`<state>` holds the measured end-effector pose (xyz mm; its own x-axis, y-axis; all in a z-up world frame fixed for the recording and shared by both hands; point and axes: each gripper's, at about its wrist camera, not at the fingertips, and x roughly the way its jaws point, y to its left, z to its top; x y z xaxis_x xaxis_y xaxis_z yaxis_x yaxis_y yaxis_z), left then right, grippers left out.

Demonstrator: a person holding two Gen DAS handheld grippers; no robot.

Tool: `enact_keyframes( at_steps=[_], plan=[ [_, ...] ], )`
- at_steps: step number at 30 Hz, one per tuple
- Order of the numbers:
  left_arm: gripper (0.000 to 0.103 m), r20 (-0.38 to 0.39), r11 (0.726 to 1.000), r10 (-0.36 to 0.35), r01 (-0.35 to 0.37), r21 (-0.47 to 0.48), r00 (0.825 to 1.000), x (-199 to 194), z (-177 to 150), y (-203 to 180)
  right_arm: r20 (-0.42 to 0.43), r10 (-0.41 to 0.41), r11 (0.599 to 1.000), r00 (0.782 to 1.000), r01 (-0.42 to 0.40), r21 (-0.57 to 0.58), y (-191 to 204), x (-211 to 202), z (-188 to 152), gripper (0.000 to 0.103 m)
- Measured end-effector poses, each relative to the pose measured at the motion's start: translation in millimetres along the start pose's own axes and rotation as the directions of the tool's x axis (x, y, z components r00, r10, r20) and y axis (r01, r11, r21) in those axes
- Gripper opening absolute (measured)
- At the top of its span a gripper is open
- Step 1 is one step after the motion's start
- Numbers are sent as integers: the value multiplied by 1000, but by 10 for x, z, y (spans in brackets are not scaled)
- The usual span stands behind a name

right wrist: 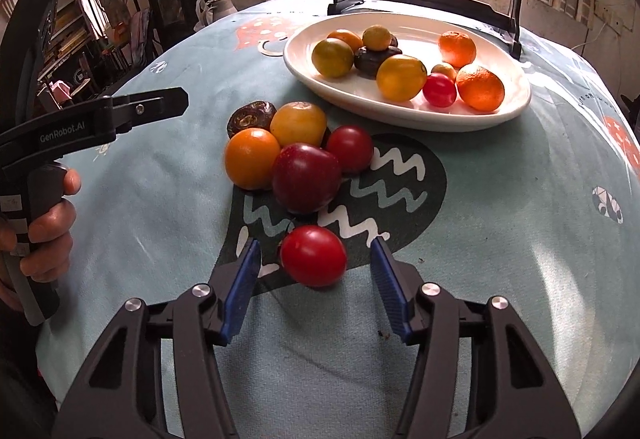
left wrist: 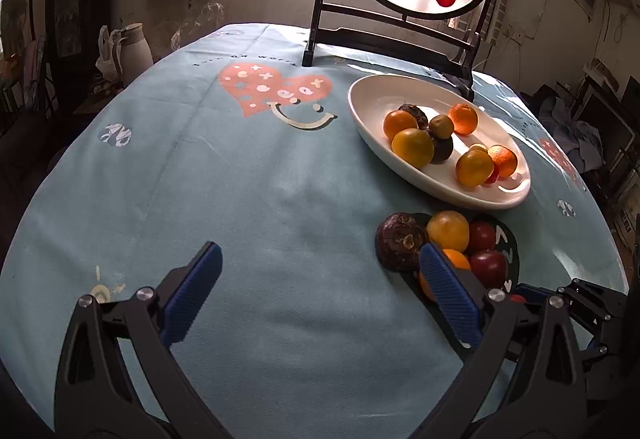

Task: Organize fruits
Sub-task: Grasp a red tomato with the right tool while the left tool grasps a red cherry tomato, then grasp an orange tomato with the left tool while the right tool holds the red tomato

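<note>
Fruit sorting, partway through. The white oval dish (right wrist: 516, 107) at the far side of the table already carries a good share: several oranges and yellow-green citrus, a dark wrinkled fruit in the middle, and one small red tomato (right wrist: 439, 89) near its front rim. I count about nine pieces there, though some overlap and I cannot be sure.

Still loose on the blue tablecloth (right wrist: 500, 259), just short of the dish: a tight cluster of a dark brown fruit (right wrist: 250, 116), a yellow fruit (right wrist: 298, 124), an orange (right wrist: 251, 158), a dark red plum (right wrist: 306, 177) and a smaller red fruit (right wrist: 350, 148), all touching or nearly so. One more, a bright red tomato (right wrist: 313, 256), sits apart from the cluster, nearest to me.

My right gripper (right wrist: 314, 253) is around that tomato, one blue pad on each side. The jaws stand partly open; there is a visible gap between each pad and the skin, so I have no hold on it.

My left gripper (left wrist: 320, 259) hangs wide open over bare cloth left of the cluster, holding nothing; its right pad overlaps the orange in view, but I judge it is not touching.

Judgement: roughly two thirds done. Six pieces left to move, the near tomato first.
</note>
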<state>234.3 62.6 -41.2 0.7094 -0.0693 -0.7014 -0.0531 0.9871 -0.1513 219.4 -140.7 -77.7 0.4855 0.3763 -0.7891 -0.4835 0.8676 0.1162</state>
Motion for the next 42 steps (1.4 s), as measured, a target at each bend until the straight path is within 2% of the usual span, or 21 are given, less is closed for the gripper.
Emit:
enact_keyframes(
  at_steps=[5, 10, 12, 16, 18, 20, 23, 25, 28, 32, 36, 42],
  plan=[
    [101, 1, 1000, 1, -1, 2, 1000, -7, 0, 5, 0, -3, 1000, 1000, 3, -8, 12, 5, -7, 55],
    [101, 0, 1000, 2, -2, 2, 1000, -5, 2, 8, 5, -24, 999, 1000, 24, -21, 20, 10, -14, 44],
    [101, 0, 1000, 3, -3, 3, 1000, -3, 1, 7, 7, -19, 999, 1000, 20, -27, 17, 2, -13, 34],
    [101, 9, 1000, -4, 3, 16, 1000, -14, -7, -14, 27, -7, 1000, 1000, 6, 24, -93, -79, 14, 32],
    [100, 16, 998, -26, 25, 63, 1000, -34, -24, -100, 42, -7, 997, 999, 4, 73, -195, -128, 33, 32],
    [99, 19, 987, -67, 63, 149, 998, -64, -70, -259, 47, -14, 994, 999, 8, 112, -284, -156, 42, 32],
    [79, -23, 942, -160, 159, 295, 987, -79, -184, -544, 44, -12, 988, 999, 5, 151, -366, -171, 39, 32],
    [60, -42, 916, -168, 172, 363, 985, -60, -267, -685, 41, -8, 987, 999, 1, 159, -377, -172, 35, 32],
    [46, -69, 905, -172, 185, 382, 983, 1, -300, -736, 40, -9, 988, 999, 3, 156, -364, -174, 29, 32],
    [41, -88, 910, -178, 198, 365, 980, 78, -270, -716, 34, -11, 987, 999, 6, 158, -374, -167, 26, 32],
    [40, -102, 910, -195, 218, 352, 976, 121, -248, -707, 33, -10, 987, 999, 4, 163, -379, -167, 26, 32],
    [41, -114, 898, -175, 206, 389, 978, 201, -258, -787, 33, -4, 985, 999, -2, 174, -400, -163, 30, 32]
  ],
)
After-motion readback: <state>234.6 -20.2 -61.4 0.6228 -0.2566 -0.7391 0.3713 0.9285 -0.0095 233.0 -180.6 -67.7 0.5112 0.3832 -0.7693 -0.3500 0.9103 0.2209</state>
